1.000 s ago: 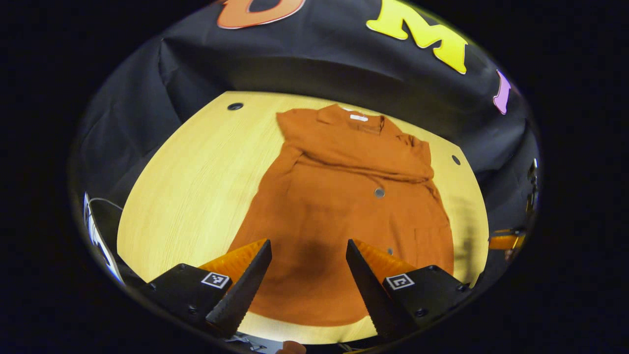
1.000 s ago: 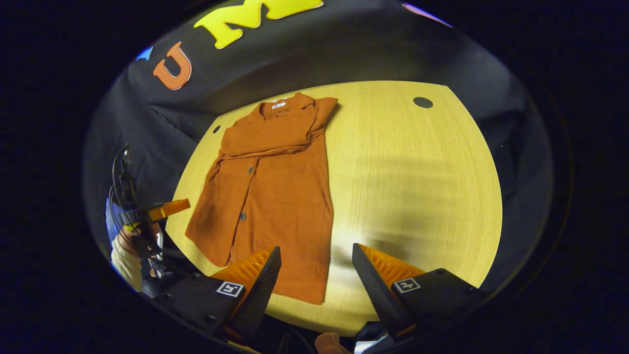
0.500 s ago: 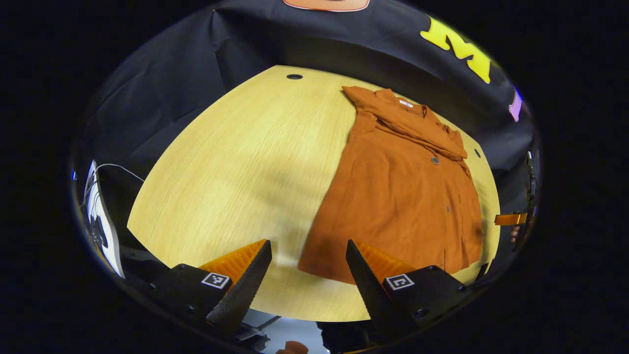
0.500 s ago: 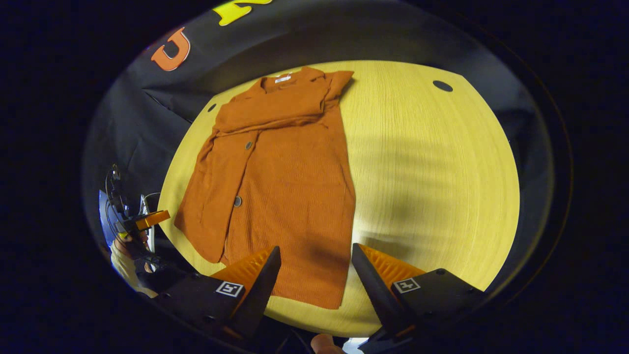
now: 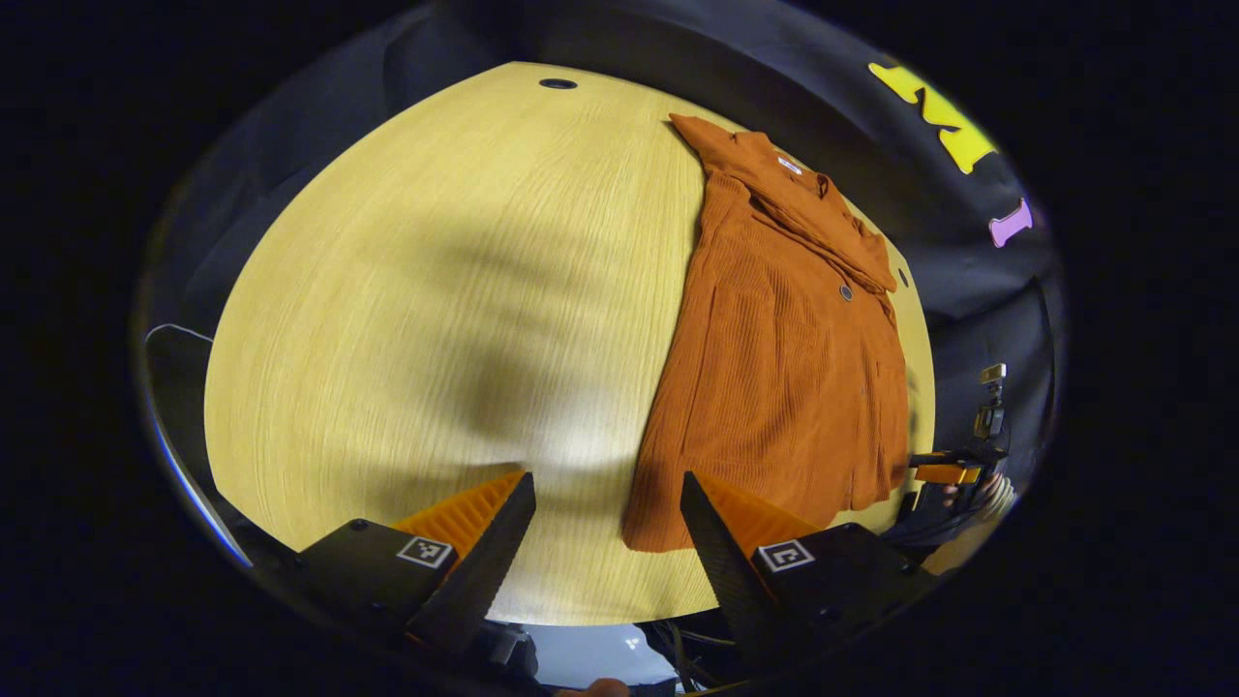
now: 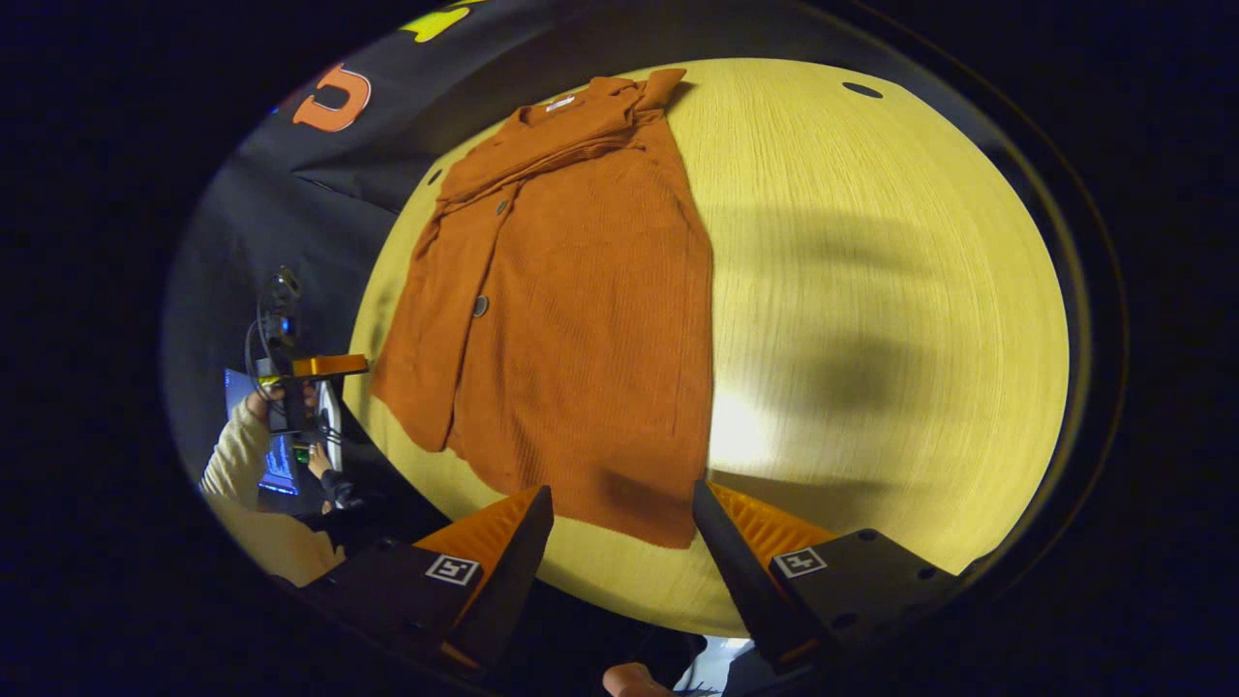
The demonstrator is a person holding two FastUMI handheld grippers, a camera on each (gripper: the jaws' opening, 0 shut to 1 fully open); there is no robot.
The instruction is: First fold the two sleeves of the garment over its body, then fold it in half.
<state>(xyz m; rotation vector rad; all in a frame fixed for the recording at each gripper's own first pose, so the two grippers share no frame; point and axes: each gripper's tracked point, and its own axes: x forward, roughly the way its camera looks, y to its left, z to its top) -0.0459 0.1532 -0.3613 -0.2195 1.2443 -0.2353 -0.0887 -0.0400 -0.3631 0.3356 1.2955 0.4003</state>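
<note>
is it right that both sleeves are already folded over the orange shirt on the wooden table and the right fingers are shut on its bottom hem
Not quite. The right gripper is open, its fingers spread above the shirt's bottom hem and holding nothing, as the right gripper view shows. The rest stands: the sleeves lie folded across the chest and the shirt rests on the wooden table.

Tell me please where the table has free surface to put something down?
The table is bare between the garment's long side edge and the far rim, and in the left gripper view on the garment's other side. A narrow strip lies below the hem. The garment covers the middle.
</note>
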